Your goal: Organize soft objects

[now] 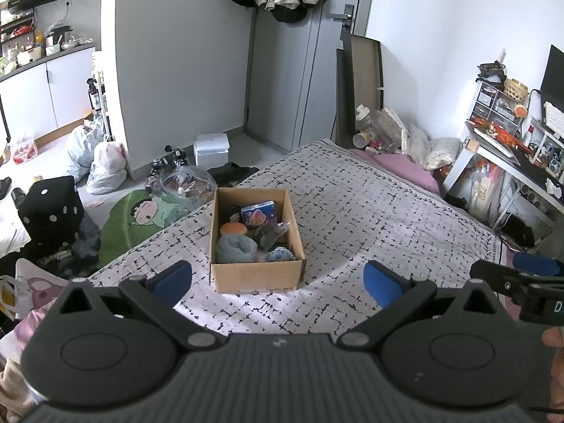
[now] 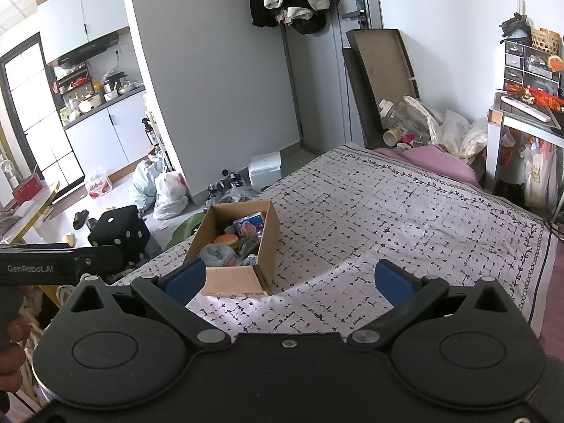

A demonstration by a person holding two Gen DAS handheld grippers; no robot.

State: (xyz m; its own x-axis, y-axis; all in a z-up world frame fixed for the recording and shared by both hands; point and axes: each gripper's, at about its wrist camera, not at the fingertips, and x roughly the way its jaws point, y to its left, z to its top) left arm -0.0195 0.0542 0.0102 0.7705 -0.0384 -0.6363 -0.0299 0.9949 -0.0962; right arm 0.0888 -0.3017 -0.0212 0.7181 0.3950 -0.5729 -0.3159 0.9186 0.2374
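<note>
Both grippers – left gripper (image 1: 278,282), right gripper (image 2: 287,280) – are hovering wide open, holding nothing; cardboard box (image 1: 255,275) is sitting mid-frame on the bed (image 1: 370,211).

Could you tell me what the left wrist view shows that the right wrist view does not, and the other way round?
Only the left wrist view shows the dark monitor and the keyboard on the desk at the far right, plus most of the green cartoon cushion on the floor. Only the right wrist view shows the glazed door at the far left. Both share the cardboard box of soft items on the patterned bedspread, the black dice cushion, and each gripper open and empty: left gripper, right gripper.
</note>
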